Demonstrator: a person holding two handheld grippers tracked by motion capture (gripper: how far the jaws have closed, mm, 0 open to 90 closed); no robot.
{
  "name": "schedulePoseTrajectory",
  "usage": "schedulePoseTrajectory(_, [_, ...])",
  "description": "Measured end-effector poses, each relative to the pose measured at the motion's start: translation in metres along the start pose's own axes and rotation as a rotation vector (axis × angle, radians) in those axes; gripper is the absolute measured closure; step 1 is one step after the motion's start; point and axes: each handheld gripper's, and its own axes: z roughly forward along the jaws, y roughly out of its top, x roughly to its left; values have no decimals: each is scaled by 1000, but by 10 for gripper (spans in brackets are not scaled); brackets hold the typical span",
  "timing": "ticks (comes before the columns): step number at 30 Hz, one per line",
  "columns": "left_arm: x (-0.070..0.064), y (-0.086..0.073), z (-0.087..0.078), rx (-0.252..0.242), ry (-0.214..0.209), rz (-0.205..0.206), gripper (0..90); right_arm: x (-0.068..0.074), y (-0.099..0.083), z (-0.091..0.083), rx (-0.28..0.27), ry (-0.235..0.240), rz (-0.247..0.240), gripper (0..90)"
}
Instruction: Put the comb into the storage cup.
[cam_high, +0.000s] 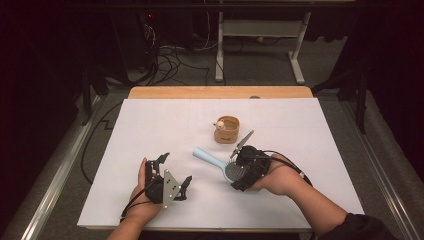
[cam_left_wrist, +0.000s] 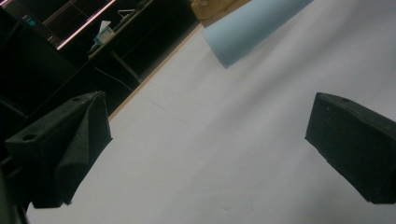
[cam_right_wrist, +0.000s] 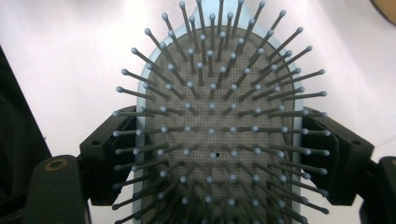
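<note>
The right gripper (cam_high: 239, 172) is clamping the brush (cam_right_wrist: 212, 140) by its head edges, just before the cup (cam_high: 226, 129). The left gripper (cam_high: 172, 172) is idling agape. The brush looks light, rigid and slick; bristles will yield, so edges suit.

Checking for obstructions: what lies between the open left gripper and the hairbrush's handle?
Only bare white table sheet between left gripper and hairbrush handle, per the high view.

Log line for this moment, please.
right gripper: shut on hairbrush head, bristles up | left gripper: open, holds nothing | cup: beyond brush handle | surface: table
</note>
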Motion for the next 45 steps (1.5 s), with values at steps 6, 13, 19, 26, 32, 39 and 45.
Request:
schedulePoseTrajectory(6, [-5,-2,0,8,-7,70,12,4,6,3,-10,13,-7,207])
schedulePoseTrajectory(13, [-15,-5,-1,6,-27,155,18,9,14,6,-6,13,-27,207])
schedulePoseTrajectory(19, [-17,-6,-1,15,-31,201,24,13,20,10,-1,13,-44,207])
schedulePoseTrajectory(26, [-20,-9,-1,17,-41,230,39,18,29,13,8,18,-57,207])
schedulePoseTrajectory(32, [-25,-11,-1,23,-52,268,50,23,37,17,13,22,-72,207])
schedulePoseTrajectory(39, [-27,-12,-1,26,-61,288,61,29,45,20,21,27,-91,206])
schedulePoseTrajectory(45, [-28,-14,0,24,-67,286,69,32,49,24,34,31,-100,207])
